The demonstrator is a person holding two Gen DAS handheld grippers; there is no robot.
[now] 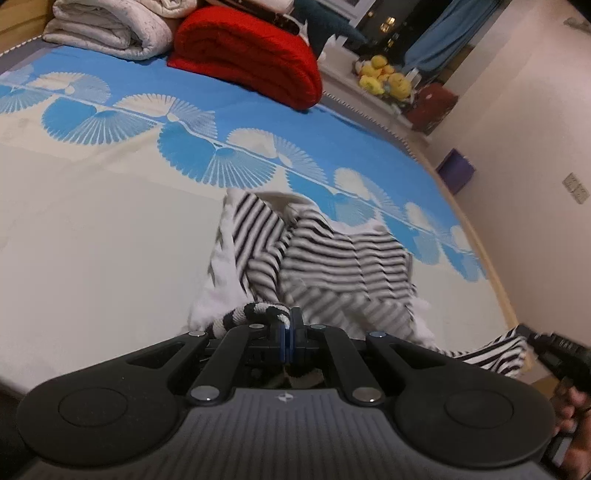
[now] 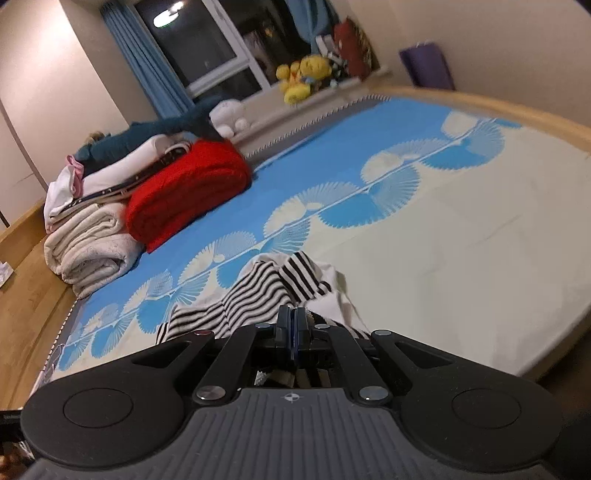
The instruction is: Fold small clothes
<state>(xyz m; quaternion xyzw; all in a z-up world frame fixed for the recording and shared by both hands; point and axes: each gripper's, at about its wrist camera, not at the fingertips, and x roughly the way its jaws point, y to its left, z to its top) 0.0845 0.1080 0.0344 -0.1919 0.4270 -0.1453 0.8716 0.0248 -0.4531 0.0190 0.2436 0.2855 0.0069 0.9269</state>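
Note:
A small black-and-white striped garment [image 1: 332,254] lies crumpled on the bed, blurred in the left wrist view. My left gripper [image 1: 286,321] is shut on a rolled striped edge of it at the near side. At the right edge of that view my right gripper [image 1: 527,333] pinches a striped corner that is stretched out toward it, with a hand [image 1: 572,406] behind it. In the right wrist view the right gripper [image 2: 293,317] has its jaws together over the garment [image 2: 255,295], and cloth shows under the fingers.
The bed sheet [image 1: 92,240] is cream with blue fan shapes. At the far side stand a folded red blanket [image 1: 243,55] and a folded white quilt [image 1: 107,29]. Yellow plush toys [image 2: 303,74] sit on the window ledge. A purple box [image 1: 454,171] stands past the bed's wooden edge.

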